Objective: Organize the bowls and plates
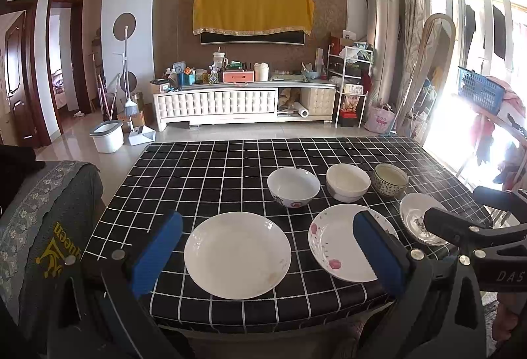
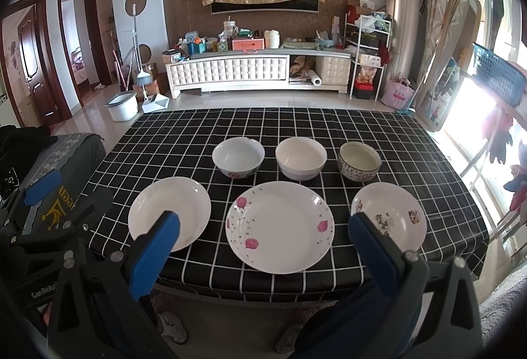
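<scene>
We hold both grippers back at the near edge of the worktop (image 2: 329, 125), above its black checked cloth, and nothing is grasped yet. The left gripper (image 1: 268, 256) has its blue pads spread wide and empty; the right gripper (image 2: 263, 247) is likewise wide open with nothing between its pads.

The dishes sit in two rows. In the near row lie three plates: the plain white plate (image 2: 169, 212) at the left, the pink-flower plate (image 2: 280, 225) in the middle, and the small patterned plate (image 2: 388, 215) at the right. Behind them, in the far row, stand three bowls, all upright and apart from each other: the white bowl with a red mark (image 2: 238, 156) at the left, the cream bowl (image 2: 300, 157) in the middle, and the dotted bowl (image 2: 359, 160) at the right.

The relation that matters: the plain white plate (image 1: 237, 255) lies straight ahead of our left gripper, between its open pads in that view, while the pink-flower plate lies straight ahead of our right one. So we judge each gripper is nearest its own plate, and stacking could start from either. The plates lie flat, so we would need to come in low at a rim.
</scene>
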Available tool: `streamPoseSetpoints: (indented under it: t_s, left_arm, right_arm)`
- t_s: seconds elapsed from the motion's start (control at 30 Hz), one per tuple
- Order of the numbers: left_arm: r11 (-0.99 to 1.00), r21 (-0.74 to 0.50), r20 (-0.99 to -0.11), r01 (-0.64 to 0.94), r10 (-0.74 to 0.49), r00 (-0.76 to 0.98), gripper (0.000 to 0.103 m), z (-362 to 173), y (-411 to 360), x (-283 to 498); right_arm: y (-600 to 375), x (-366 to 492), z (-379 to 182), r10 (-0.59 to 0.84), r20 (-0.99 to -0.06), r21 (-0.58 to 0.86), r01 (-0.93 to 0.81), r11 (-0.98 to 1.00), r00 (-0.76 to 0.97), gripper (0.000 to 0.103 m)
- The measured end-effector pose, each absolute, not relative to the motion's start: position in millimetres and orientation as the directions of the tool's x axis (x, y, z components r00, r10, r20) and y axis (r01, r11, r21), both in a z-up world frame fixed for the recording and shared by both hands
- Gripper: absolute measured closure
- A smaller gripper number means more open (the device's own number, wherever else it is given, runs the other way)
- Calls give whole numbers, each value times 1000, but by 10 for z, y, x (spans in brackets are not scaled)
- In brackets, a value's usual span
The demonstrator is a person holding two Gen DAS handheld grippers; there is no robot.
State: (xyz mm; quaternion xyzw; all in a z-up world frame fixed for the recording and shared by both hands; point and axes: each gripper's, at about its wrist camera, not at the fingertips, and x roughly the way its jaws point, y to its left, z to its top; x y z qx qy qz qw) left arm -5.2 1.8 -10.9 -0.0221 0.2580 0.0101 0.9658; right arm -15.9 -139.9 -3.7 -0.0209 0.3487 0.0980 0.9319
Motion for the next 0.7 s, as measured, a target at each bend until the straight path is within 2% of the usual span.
streamPoseSetpoints:
  t_s: [0.7]
  left_arm:
    - [999, -31, -508, -30, 10, 861, 0, -154, 18, -66]
  right_arm:
    - [-1426, -160, -68, 177, -654, 40, -200, 979, 735, 0]
